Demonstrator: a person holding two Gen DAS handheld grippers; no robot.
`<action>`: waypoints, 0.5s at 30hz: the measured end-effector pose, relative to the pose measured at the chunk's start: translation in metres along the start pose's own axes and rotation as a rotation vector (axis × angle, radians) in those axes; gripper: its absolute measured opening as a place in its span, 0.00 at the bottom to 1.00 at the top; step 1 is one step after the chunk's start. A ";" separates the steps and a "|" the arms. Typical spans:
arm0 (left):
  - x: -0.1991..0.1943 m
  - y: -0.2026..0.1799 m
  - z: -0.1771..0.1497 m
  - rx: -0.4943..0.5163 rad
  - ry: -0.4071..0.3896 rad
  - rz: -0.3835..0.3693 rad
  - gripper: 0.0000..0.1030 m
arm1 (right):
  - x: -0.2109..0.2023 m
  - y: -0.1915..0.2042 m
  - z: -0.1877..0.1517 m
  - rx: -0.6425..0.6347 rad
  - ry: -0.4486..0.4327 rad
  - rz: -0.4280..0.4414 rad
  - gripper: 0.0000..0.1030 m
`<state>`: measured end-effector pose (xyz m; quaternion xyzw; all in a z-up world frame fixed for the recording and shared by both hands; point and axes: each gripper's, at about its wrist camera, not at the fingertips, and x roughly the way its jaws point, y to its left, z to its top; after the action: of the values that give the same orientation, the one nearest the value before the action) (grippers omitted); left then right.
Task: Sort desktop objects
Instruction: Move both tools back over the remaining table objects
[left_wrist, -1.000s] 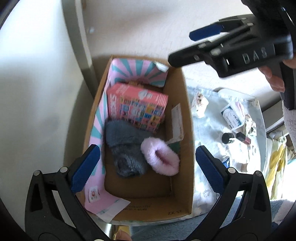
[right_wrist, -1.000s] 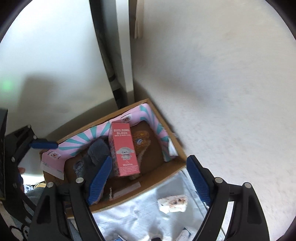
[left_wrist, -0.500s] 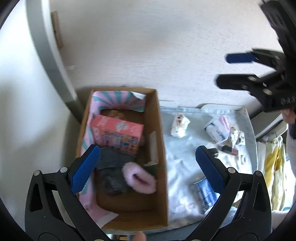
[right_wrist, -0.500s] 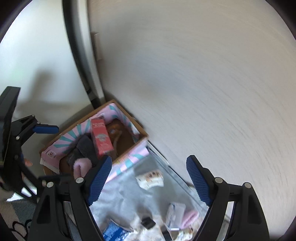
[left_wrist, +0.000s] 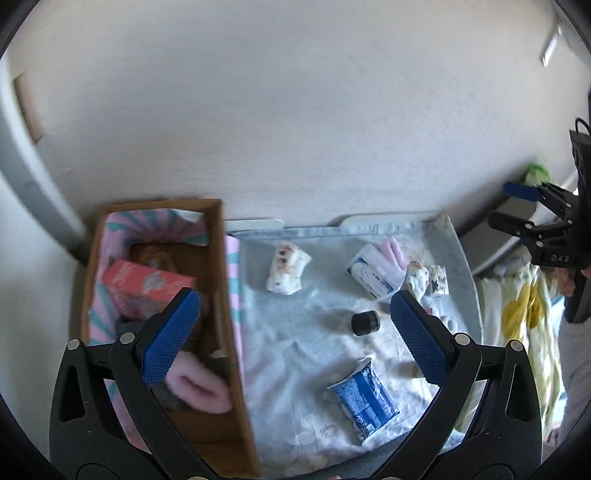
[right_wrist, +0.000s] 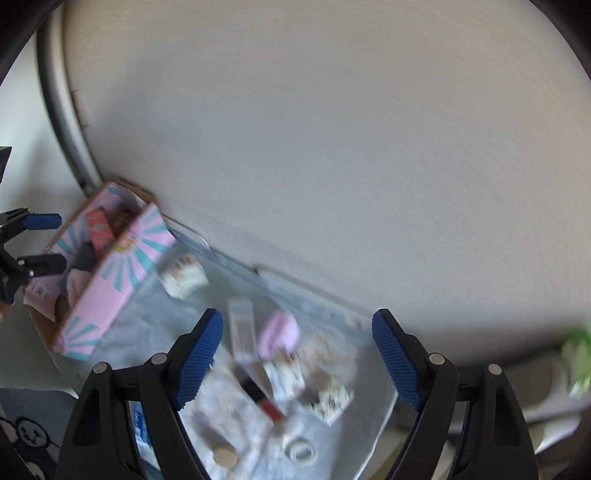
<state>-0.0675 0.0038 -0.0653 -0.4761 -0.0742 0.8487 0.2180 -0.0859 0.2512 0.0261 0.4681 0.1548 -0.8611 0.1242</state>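
Jaws spread and empty on both our left gripper (left_wrist: 295, 325) and right gripper (right_wrist: 297, 354), we hover above a pale cloth (left_wrist: 295, 354) strewn with small items; beside it, a cardboard box (left_wrist: 229, 332) holds a pink carton (left_wrist: 144, 284).
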 end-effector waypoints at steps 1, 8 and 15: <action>0.007 -0.006 0.000 0.014 0.008 0.005 1.00 | 0.003 -0.008 -0.010 0.026 0.012 0.004 0.78; 0.083 -0.033 -0.002 0.088 0.133 0.050 1.00 | 0.036 -0.031 -0.065 0.073 0.081 0.018 0.78; 0.163 -0.035 0.006 0.179 0.204 0.157 0.98 | 0.088 -0.019 -0.088 -0.020 0.110 0.049 0.78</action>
<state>-0.1362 0.1074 -0.1769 -0.5430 0.0618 0.8135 0.1991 -0.0714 0.2961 -0.0905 0.5171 0.1584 -0.8292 0.1411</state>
